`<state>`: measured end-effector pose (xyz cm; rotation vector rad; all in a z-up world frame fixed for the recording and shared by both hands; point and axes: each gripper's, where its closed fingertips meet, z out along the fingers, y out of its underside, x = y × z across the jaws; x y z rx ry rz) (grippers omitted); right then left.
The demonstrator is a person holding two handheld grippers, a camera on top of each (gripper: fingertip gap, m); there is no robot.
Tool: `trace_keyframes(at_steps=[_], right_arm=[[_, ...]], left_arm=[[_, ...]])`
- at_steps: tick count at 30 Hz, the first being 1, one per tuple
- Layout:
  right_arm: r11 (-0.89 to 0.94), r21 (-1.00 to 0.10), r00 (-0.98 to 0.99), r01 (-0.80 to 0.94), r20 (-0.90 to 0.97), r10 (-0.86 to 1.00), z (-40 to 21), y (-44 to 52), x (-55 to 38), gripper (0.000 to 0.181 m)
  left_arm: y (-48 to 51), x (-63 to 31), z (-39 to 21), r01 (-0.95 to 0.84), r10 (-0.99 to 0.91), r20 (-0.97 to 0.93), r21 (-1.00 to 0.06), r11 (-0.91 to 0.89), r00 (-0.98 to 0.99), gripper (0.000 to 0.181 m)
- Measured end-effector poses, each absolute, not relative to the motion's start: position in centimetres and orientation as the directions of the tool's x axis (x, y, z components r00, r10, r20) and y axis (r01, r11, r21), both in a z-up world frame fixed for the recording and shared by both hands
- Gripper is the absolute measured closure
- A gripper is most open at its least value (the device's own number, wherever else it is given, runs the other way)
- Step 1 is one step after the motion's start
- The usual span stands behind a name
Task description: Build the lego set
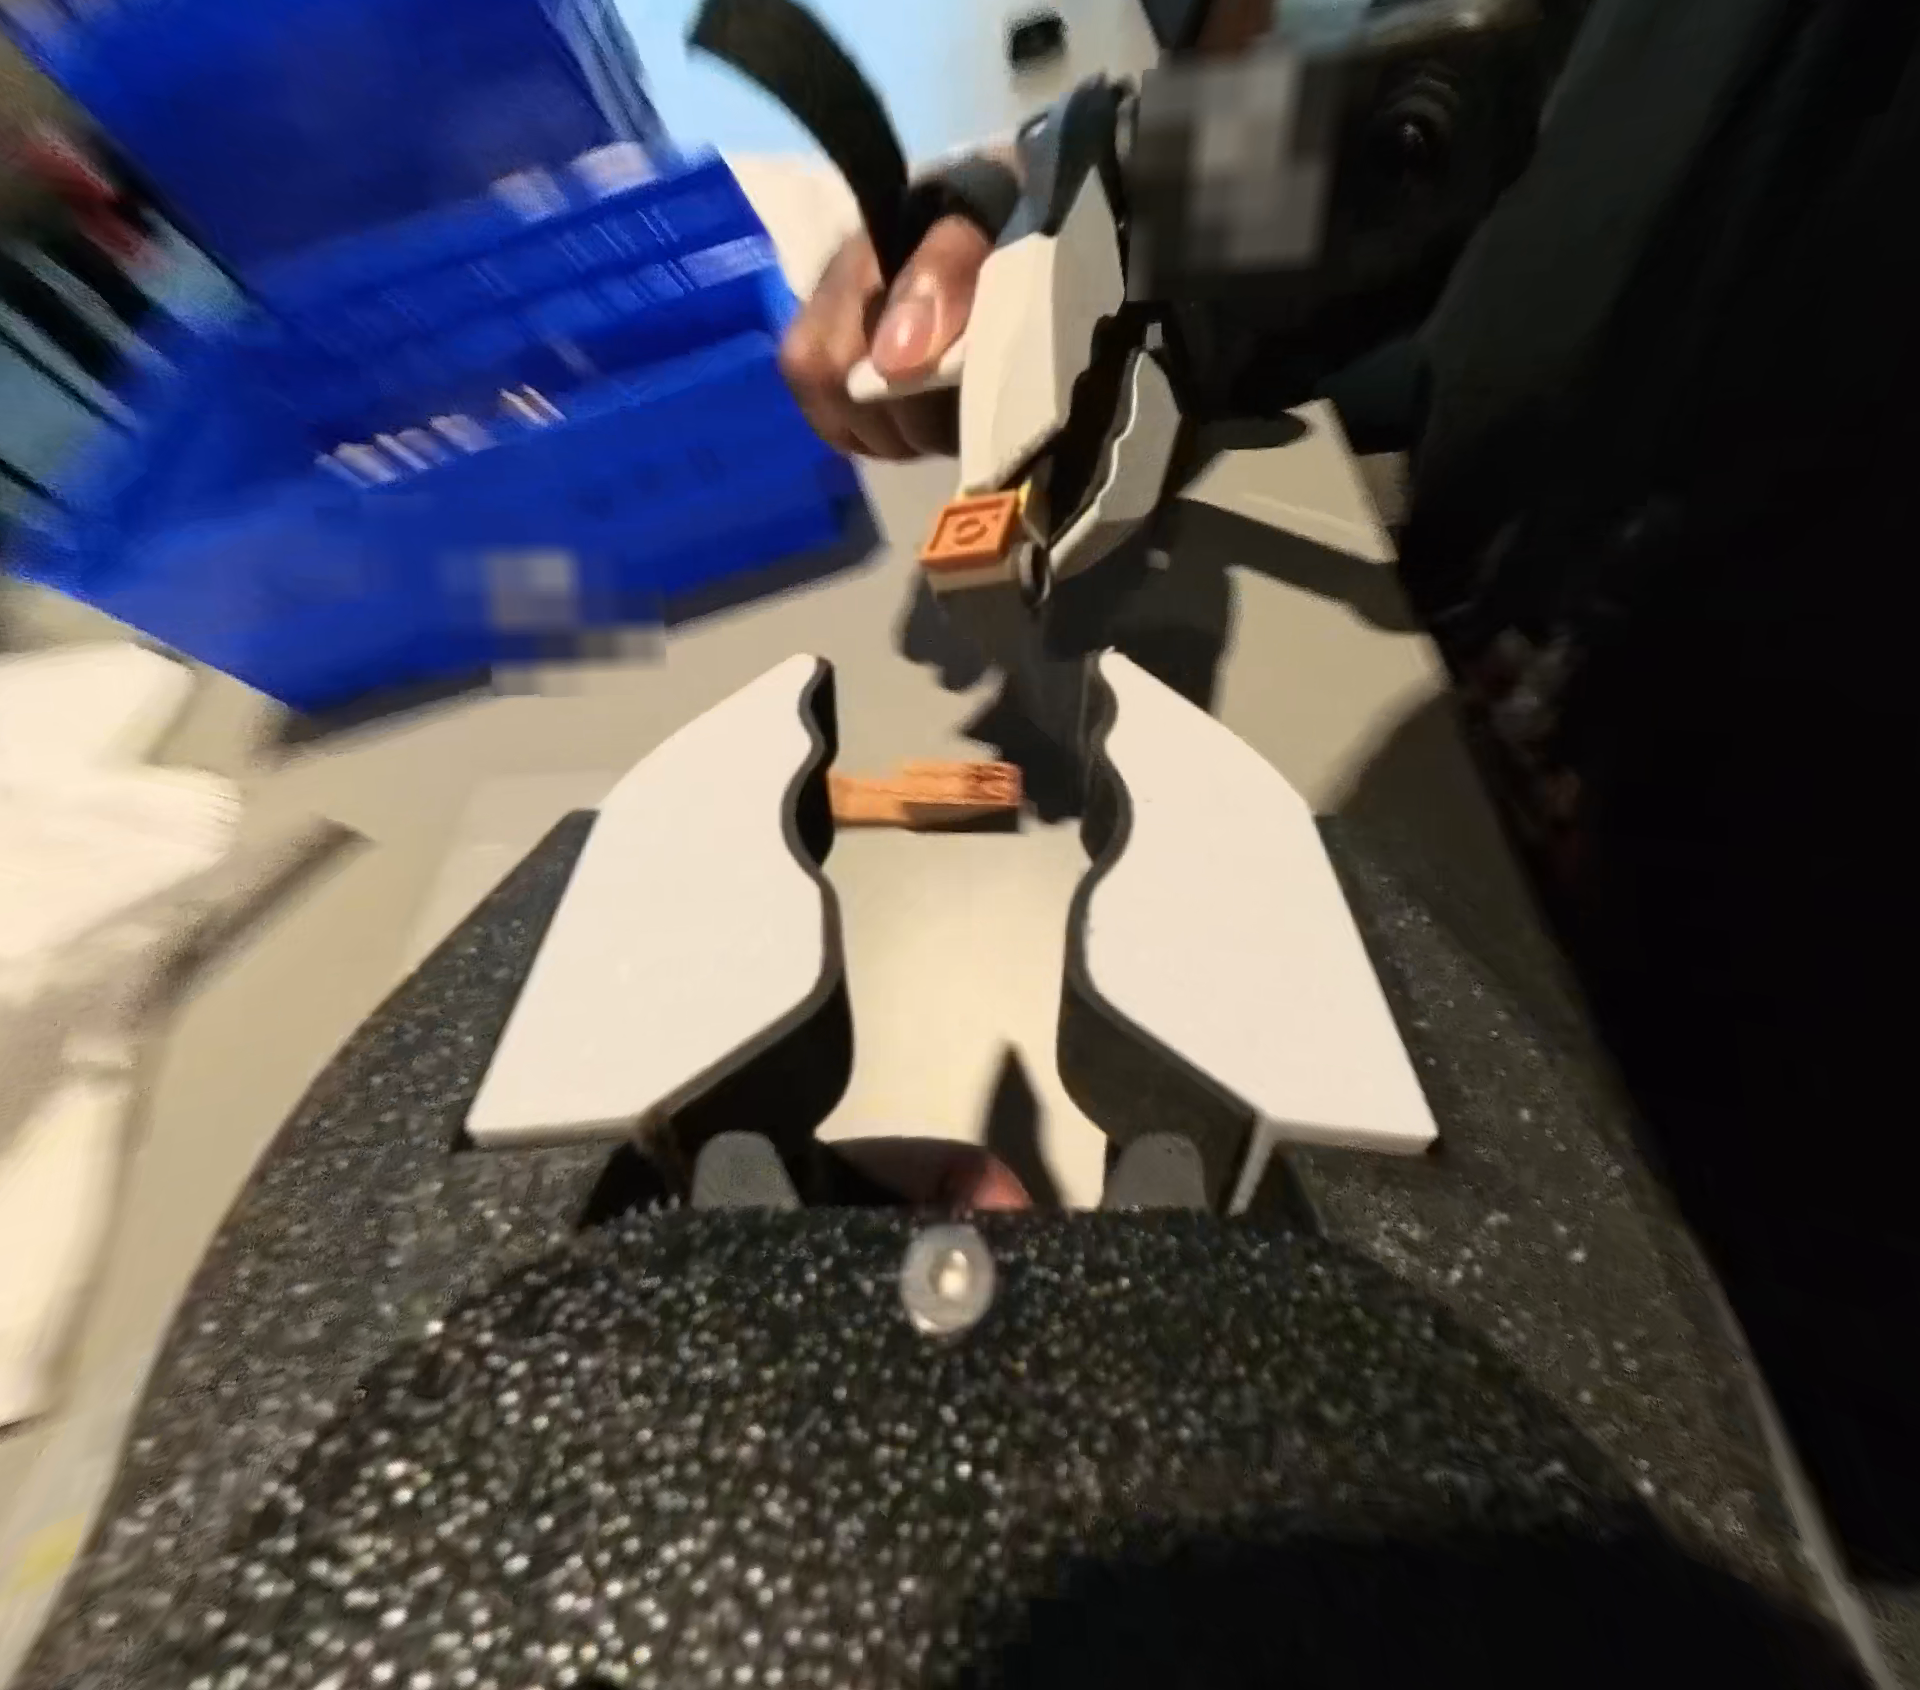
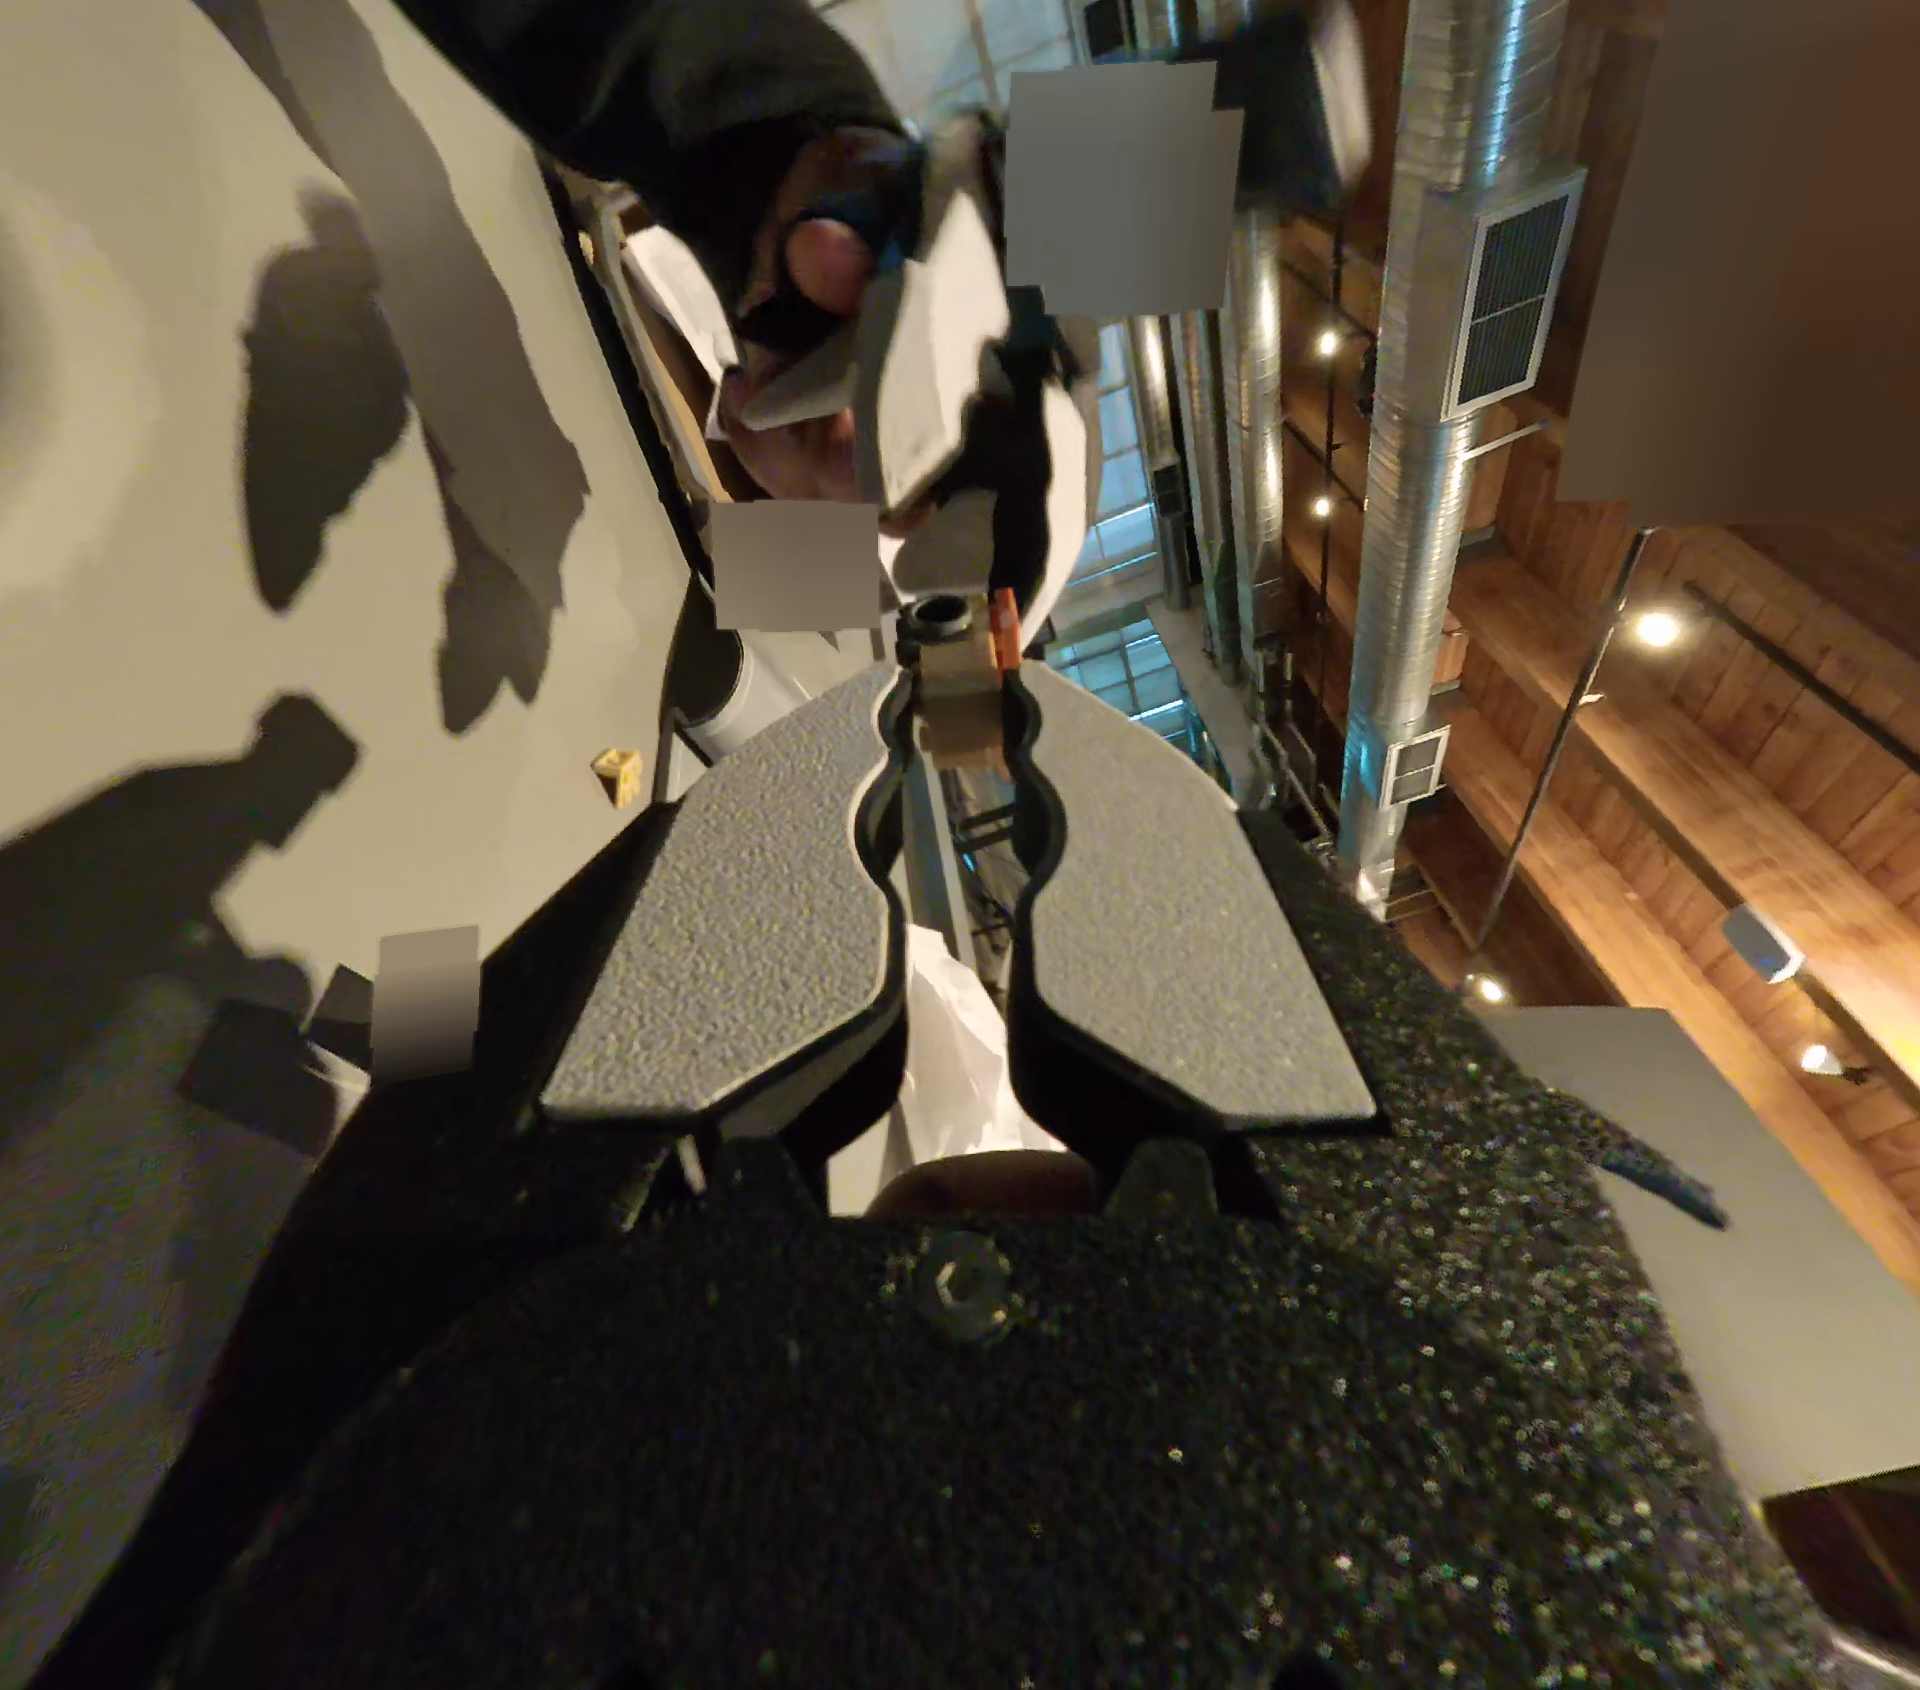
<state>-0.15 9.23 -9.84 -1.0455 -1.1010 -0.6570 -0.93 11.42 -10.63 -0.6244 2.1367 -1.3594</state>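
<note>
My left gripper (image 1: 961, 690) is open and empty, low over the grey table (image 1: 956, 934). A flat orange-brown lego plate (image 1: 925, 793) lies on the table just beyond its fingertips. My right gripper (image 2: 961, 684) is shut on a small lego assembly (image 2: 956, 705) of tan and grey parts with a thin orange plate on one side and a black round piece on top. In the left wrist view the right gripper (image 1: 1029, 560) hangs above the flat plate, with the assembly's orange face (image 1: 971, 534) showing. The left gripper also shows in the right wrist view (image 2: 966, 539).
A blue plastic bin (image 1: 416, 393), blurred, stands at the left. White paper (image 1: 104, 861) lies at the table's left edge. A small yellow piece (image 2: 620, 776) sits on the table (image 2: 312, 290). A person's hand (image 1: 862, 362) and dark sleeve (image 1: 1662, 497) are on the right. My left and right fingertips are right by each other.
</note>
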Motion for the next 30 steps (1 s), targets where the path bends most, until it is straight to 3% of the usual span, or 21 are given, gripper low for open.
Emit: trace_keyframes(at_steps=[1, 5, 11, 14, 21, 30], right_arm=[[0.399, -0.352, 0.357, 0.847, 0.932, 0.064, -9.8, 9.2, -0.1, 0.166], [0.421, -0.383, 0.388, 0.822, 0.919, 0.077, -8.9, 8.9, -0.1, 0.166], [0.451, -0.348, 0.354, 0.822, 0.932, 0.074, -7.0, 8.5, -0.7, 0.166], [0.466, -0.342, 0.339, 0.816, 0.936, 0.093, -6.0, 8.2, -1.2, 0.166], [0.536, -0.381, 0.366, 0.753, 0.92, 0.14, -2.7, 7.2, -2.1, 0.166], [0.542, -0.304, 0.289, 0.783, 0.95, 0.115, -0.8, 7.3, -2.9, 0.167]], left_arm=[[11.5, -1.2, -10.2, -0.022, -0.626, -0.266, -0.911, 0.413, -0.733, 0.137], [10.9, -2.3, -8.6, 0.241, -0.554, -0.57, -0.796, 0.555, -0.606, 0.134], [11.0, -1.6, -7.1, 0.375, -0.343, -0.836, -0.51, 0.774, -0.429, 0.122], [10.4, -1.8, -6.1, 0.435, -0.257, -0.874, -0.437, 0.787, -0.412, 0.123], [8.9, -2.3, -4.1, 0.565, -0.174, -0.908, -0.378, 0.733, -0.382, 0.123], [7.6, -2.9, -1.5, 0.631, -0.041, -0.955, -0.227, 0.742, -0.295, 0.127]])
